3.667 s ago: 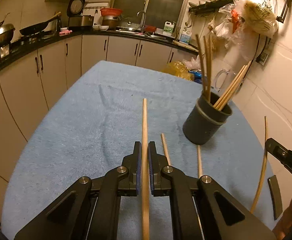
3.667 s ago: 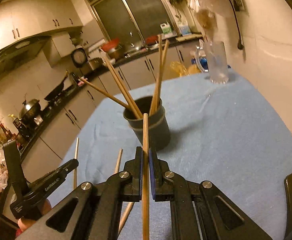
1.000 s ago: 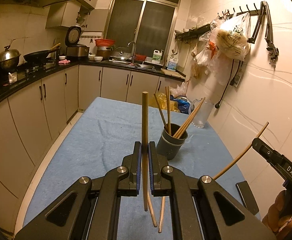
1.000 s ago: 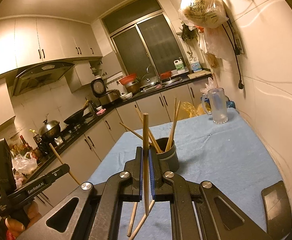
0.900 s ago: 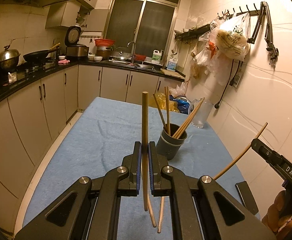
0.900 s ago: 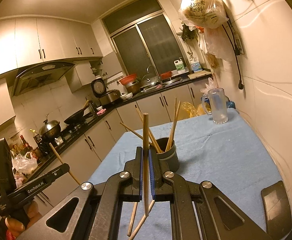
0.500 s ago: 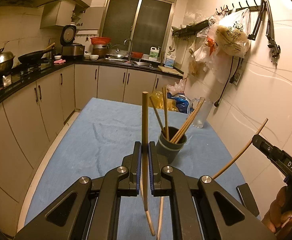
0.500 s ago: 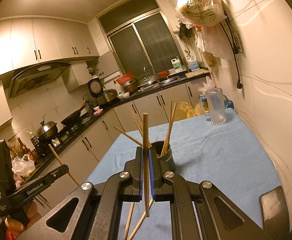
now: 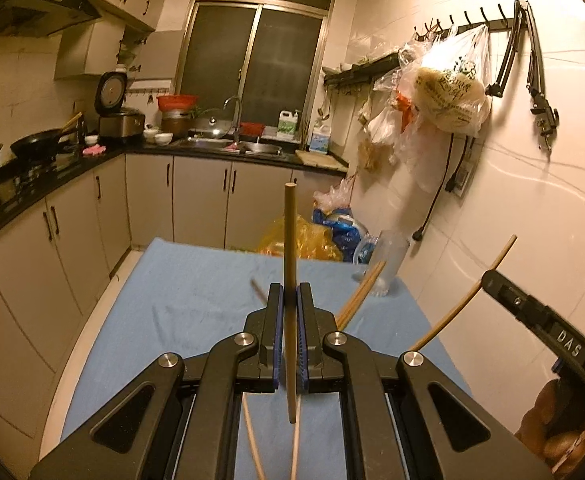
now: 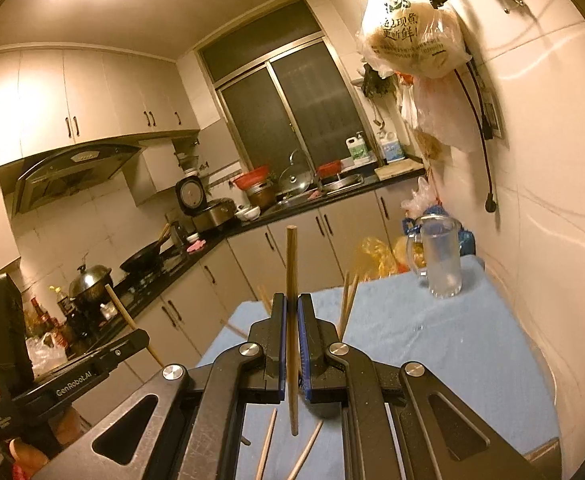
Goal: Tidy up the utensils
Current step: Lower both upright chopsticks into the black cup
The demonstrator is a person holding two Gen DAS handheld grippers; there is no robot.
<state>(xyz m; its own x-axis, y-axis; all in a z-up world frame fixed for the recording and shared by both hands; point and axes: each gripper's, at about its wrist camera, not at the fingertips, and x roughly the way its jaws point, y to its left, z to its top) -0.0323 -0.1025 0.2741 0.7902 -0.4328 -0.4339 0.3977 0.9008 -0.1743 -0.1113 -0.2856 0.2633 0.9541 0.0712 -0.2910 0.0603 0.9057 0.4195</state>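
My left gripper (image 9: 290, 300) is shut on a wooden chopstick (image 9: 289, 248) held upright above the blue-cloth table (image 9: 196, 280). My right gripper (image 10: 291, 308) is shut on another wooden chopstick (image 10: 291, 264), also upright. The dark utensil cup is mostly hidden behind the jaws; only a bit of it (image 10: 324, 410) and its chopstick tips (image 9: 362, 292) (image 10: 348, 296) show. Two loose chopsticks (image 9: 252, 440) (image 10: 268, 448) lie on the cloth below the grippers. The right gripper appears at the right of the left wrist view (image 9: 488, 276), the left gripper at the left of the right wrist view (image 10: 140, 336).
A clear glass mug (image 10: 440, 256) stands at the table's far right corner, by the wall. Plastic bags (image 9: 304, 236) lie on the floor beyond the table. Cabinets and a counter (image 9: 92, 184) run along the left. A bag (image 10: 408, 28) hangs on the right wall.
Both grippers have risen and tilted upward with their chopsticks. The cup has dropped out of sight behind the jaws in both views.
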